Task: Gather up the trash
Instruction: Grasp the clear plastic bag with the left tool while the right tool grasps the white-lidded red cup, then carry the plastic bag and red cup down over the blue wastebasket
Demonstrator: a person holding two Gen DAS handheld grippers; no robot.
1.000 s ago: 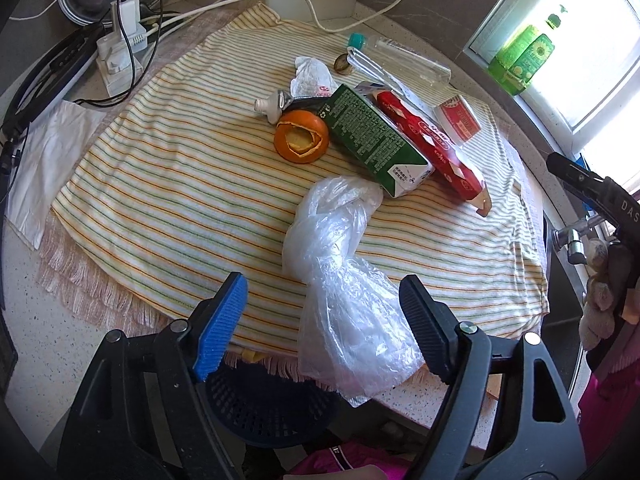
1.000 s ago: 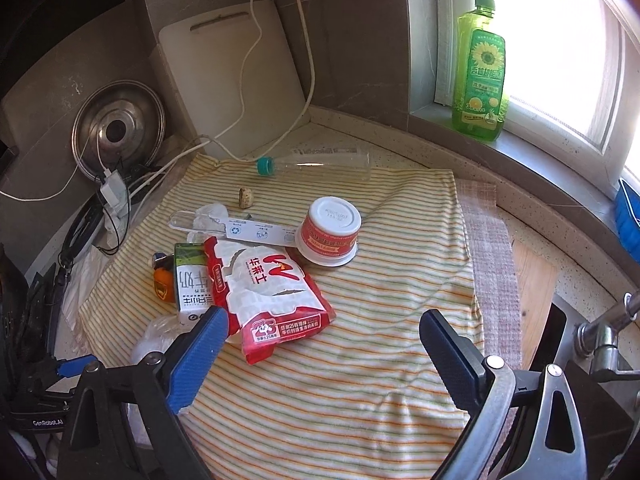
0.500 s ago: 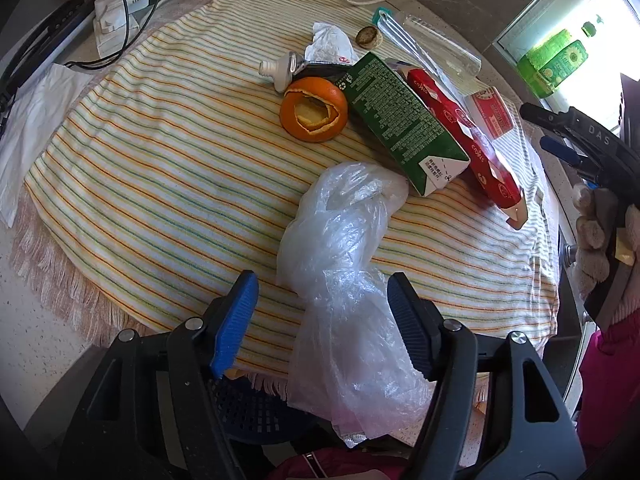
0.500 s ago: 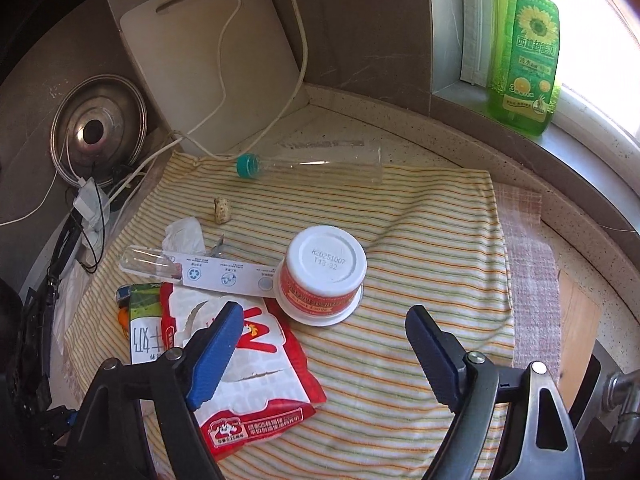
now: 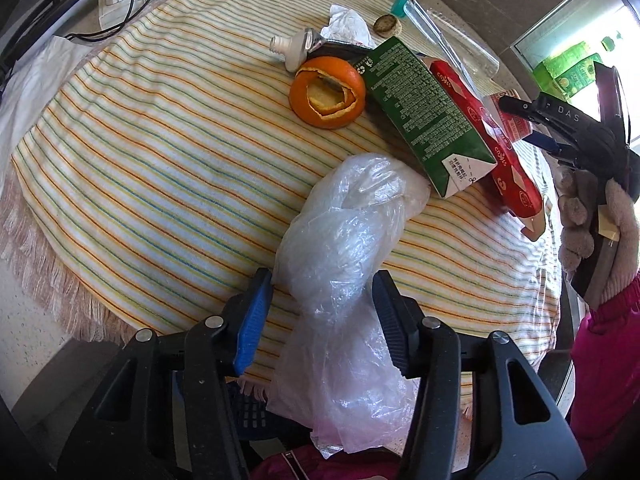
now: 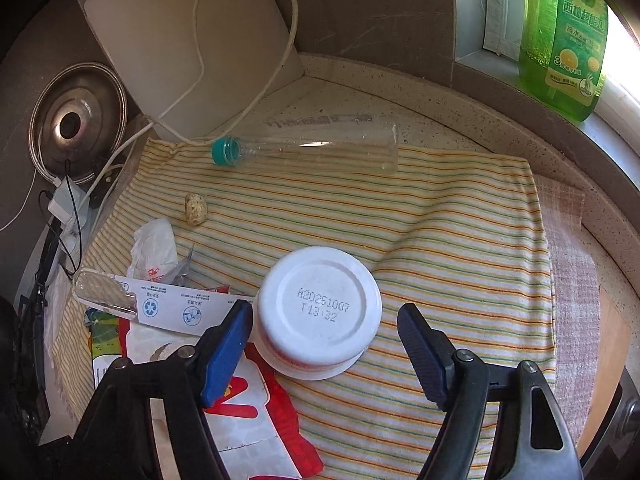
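Left gripper [image 5: 322, 304] straddles the crumpled plastic bag [image 5: 344, 240], jaws apart, perhaps grazing it. Right gripper [image 6: 326, 340], jaws spread, brackets the upturned white cup [image 6: 318, 312].

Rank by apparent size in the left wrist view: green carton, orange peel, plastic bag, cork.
1. plastic bag, though nearest the camera
2. green carton
3. orange peel
4. cork

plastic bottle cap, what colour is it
Teal; the plastic bottle cap shows best in the right wrist view.
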